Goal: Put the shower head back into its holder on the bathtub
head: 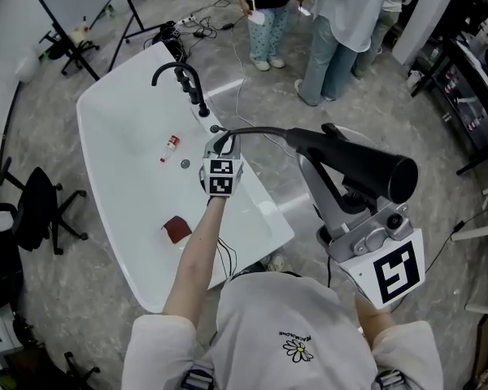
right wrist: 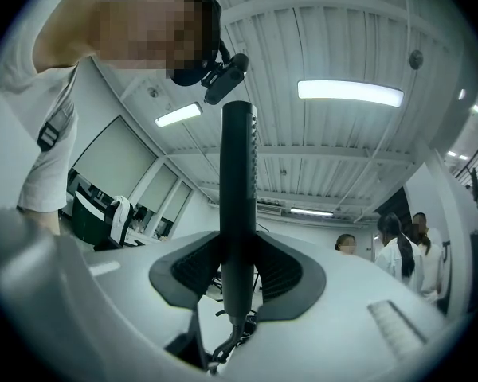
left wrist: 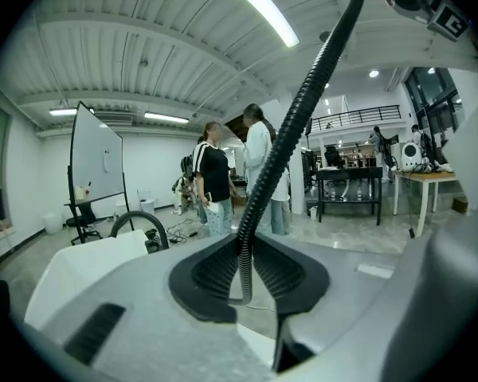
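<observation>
The black shower head (head: pixel 366 167) is held in the air to the right of the white bathtub (head: pixel 114 120), with my right gripper (head: pixel 332 166) shut on its handle (right wrist: pixel 238 197). The handle stands upright between the right gripper's (right wrist: pixel 239 270) pads. From it the ribbed black hose (head: pixel 256 130) arcs left to the tub's near rim. My left gripper (head: pixel 220 145) is over that rim, and its pads close on the hose (left wrist: pixel 291 126), which rises up and right from the left gripper (left wrist: pixel 247 275). The black faucet (head: pixel 181 78) stands further along the rim.
In the tub lie a small red-and-white bottle (head: pixel 171 145) and a brown object (head: pixel 176 229), near the drain (head: pixel 185 164). People (head: pixel 333 31) stand beyond the tub. An office chair (head: pixel 34 210) is at the left, and cables (head: pixel 199 23) and stand legs (head: pixel 81 47) are behind the tub.
</observation>
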Demonstrator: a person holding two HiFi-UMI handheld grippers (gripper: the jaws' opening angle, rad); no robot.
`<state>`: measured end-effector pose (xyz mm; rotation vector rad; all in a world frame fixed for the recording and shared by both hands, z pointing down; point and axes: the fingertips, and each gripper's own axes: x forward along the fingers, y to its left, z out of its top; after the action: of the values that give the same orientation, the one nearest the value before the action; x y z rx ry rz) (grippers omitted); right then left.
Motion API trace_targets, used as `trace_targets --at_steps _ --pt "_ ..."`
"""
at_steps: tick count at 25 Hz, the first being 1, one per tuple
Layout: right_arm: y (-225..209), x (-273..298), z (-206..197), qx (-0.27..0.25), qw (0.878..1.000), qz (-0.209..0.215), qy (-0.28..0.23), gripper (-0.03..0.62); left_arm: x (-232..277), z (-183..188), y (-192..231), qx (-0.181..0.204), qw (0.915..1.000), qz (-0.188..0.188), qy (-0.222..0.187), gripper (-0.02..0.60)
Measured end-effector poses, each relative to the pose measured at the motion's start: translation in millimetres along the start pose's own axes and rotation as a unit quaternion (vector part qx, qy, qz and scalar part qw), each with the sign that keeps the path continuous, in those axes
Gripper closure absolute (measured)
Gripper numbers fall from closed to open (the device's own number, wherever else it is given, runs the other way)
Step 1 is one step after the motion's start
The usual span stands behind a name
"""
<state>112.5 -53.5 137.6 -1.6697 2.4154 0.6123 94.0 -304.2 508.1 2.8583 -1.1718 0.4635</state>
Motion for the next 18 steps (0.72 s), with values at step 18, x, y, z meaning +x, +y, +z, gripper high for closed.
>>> trace_targets --at_steps 18 --pt "-2.7 89.5 -31.1 0.024 1.0 0.01 -0.011 0.456 1.9 46.9 162.9 0.055 0.9954 0.078 -0.003 0.522"
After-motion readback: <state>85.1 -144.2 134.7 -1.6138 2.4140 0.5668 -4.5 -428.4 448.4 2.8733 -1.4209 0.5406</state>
